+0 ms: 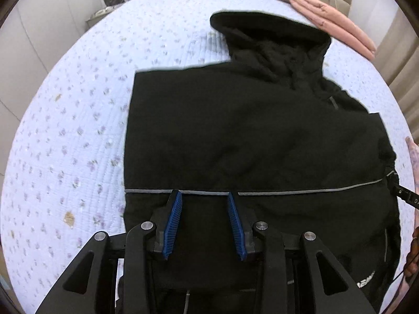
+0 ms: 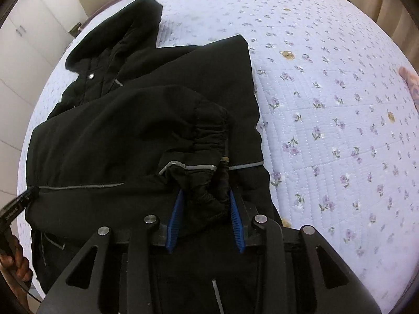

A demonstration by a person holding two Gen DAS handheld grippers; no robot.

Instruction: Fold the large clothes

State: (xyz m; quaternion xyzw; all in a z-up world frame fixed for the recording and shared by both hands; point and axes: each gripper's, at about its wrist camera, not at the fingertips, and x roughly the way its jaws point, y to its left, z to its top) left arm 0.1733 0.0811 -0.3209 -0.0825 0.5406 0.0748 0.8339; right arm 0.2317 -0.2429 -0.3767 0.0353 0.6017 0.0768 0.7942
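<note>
Black jacket on floral quilt, pink bedding beyond, left jaws apart, right jaws clamping cuff

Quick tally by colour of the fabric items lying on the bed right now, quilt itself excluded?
Black: 1, the hooded jacket, its cuff between the fingers of the right gripper
Pink: 1, the folded bedding near the headboard
Pink patterned: 1, partly seen at the bed's edge, kind unclear
Total: 3
</note>
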